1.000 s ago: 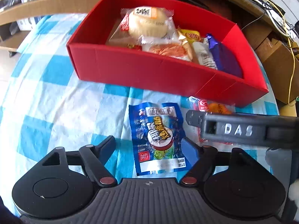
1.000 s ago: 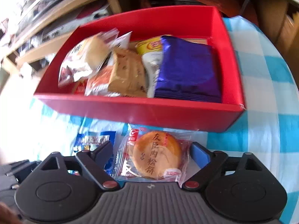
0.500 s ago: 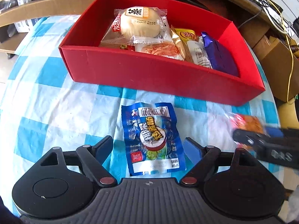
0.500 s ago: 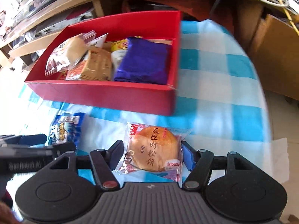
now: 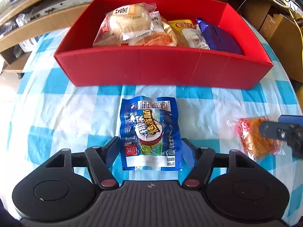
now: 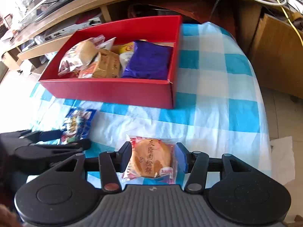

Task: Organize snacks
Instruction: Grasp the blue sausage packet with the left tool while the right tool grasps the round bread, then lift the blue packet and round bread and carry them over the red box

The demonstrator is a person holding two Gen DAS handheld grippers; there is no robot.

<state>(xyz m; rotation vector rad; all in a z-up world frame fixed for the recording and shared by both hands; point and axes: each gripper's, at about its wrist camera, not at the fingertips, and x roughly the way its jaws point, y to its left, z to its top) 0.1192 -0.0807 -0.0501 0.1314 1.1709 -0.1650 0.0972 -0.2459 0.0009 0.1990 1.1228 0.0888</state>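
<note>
A red box [image 5: 162,70] with several snack packets stands at the far side of the checked cloth; it also shows in the right wrist view [image 6: 113,92]. A blue sausage packet [image 5: 150,134] lies flat between the fingers of my left gripper [image 5: 149,147], which is open around its near half. My right gripper [image 6: 154,156] is shut on a wrapped round pastry [image 6: 151,158], close above the cloth to the right of the blue packet [image 6: 79,123]. The pastry [image 5: 255,138] and a right fingertip [image 5: 272,130] show at the right of the left wrist view.
A blue-and-white checked cloth [image 6: 217,102] covers the table. Wooden shelving [image 5: 37,19] stands behind the box, a cardboard box [image 5: 284,37] and cables at the right. White paper [image 6: 282,157] lies on the floor past the table's right edge.
My right gripper has closed on the pastry and drawn back to the right, away from the box. My left gripper has centred on the blue packet and moved closer to it.
</note>
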